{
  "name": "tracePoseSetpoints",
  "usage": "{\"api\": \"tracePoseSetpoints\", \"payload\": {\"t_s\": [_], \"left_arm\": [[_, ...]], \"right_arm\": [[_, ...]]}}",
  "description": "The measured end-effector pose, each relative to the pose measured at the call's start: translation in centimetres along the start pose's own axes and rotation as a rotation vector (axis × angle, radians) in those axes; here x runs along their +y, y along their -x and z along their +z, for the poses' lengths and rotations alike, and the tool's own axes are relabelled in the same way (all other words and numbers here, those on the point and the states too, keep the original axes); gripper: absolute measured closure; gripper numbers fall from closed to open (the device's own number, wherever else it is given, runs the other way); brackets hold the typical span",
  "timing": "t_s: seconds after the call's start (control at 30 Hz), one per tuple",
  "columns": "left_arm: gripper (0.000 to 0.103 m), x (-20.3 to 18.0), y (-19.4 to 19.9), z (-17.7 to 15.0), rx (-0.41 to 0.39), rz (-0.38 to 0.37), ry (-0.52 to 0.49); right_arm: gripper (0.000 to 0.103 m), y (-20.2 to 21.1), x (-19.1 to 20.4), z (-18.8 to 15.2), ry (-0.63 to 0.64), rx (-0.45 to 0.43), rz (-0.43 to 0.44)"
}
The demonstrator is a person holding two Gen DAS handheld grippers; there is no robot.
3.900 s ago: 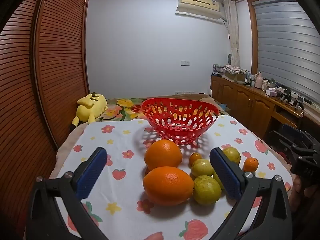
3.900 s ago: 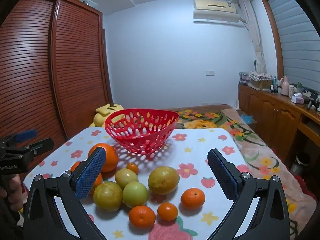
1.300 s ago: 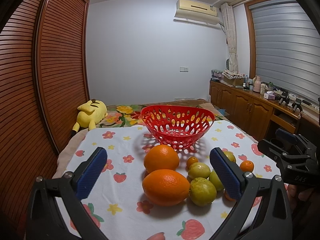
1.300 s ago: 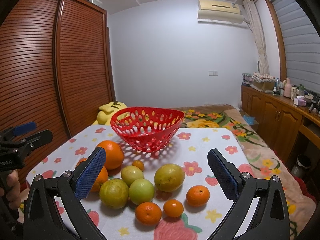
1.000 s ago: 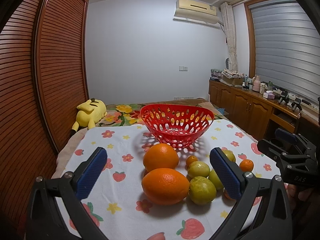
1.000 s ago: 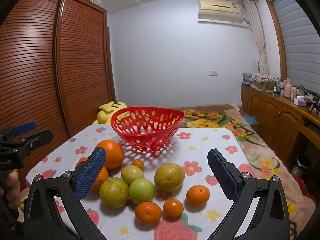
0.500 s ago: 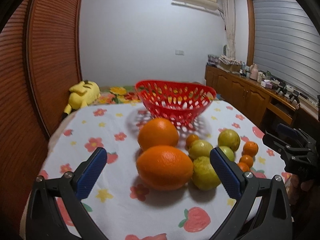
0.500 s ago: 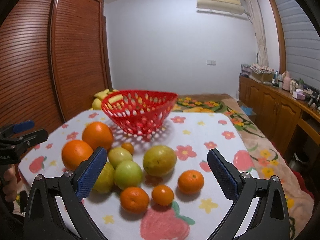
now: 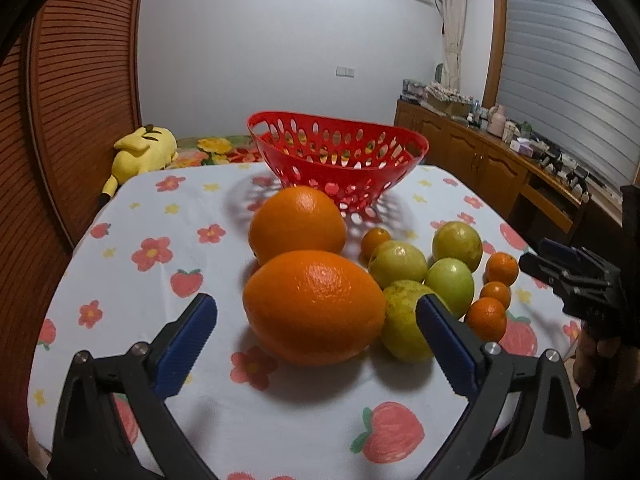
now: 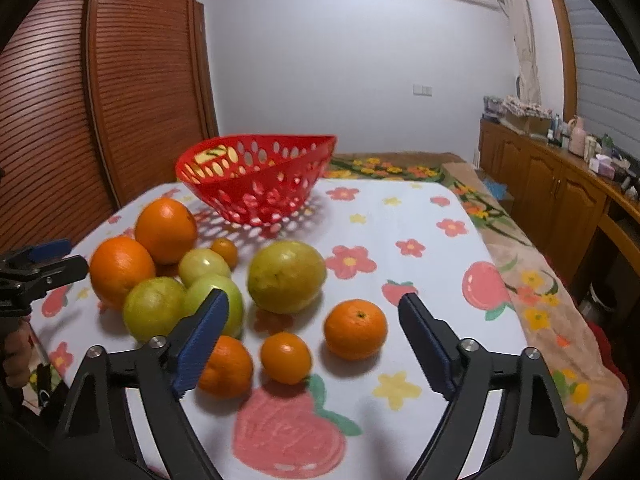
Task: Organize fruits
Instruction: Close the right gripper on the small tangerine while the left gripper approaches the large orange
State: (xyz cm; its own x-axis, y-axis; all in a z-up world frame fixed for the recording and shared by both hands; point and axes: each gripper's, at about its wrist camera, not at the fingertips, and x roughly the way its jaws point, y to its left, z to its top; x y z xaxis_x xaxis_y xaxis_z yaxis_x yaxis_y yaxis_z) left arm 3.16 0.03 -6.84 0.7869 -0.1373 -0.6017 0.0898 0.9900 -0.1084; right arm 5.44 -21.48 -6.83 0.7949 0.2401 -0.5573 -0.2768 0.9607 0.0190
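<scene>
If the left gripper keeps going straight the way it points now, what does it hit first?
Most likely the nearest large orange. It lies dead ahead of the left gripper, whose jaws are closing with nothing yet between the pads. A yellow-green fruit sits close beside its right finger; depth is uncertain.

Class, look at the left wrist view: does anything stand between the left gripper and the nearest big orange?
Nothing visible does. The left gripper faces the nearest big orange directly, jaws closing but not touching it; only bare tablecloth lies between.

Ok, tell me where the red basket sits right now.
The red basket stands empty at the far middle of the flowered tablecloth, just behind the farther big orange; in the right wrist view it sits left of centre.
</scene>
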Motion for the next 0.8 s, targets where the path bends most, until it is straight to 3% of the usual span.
{"api": "tracePoseSetpoints", "payload": {"t_s": [0.33,0.77,0.8], "left_arm": [[0.007,0.1,-2.0,0.0,0.059,-0.021,-0.001],[0.007,0.5,-3.8,0.6,0.102,0.000,-0.006],[0.006,0.5,-3.9,0.6,0.105,-0.003,-0.004]], "right_arm": [[0.042,-2.8,-3.0,-0.7,-0.050,0.115,0.022],[0.047,-5.7,-3.6,-0.5,-0.077,0.240,0.051],[0.050,-5.8,-3.5,-0.3,-0.072,0.245,0.058]]}}
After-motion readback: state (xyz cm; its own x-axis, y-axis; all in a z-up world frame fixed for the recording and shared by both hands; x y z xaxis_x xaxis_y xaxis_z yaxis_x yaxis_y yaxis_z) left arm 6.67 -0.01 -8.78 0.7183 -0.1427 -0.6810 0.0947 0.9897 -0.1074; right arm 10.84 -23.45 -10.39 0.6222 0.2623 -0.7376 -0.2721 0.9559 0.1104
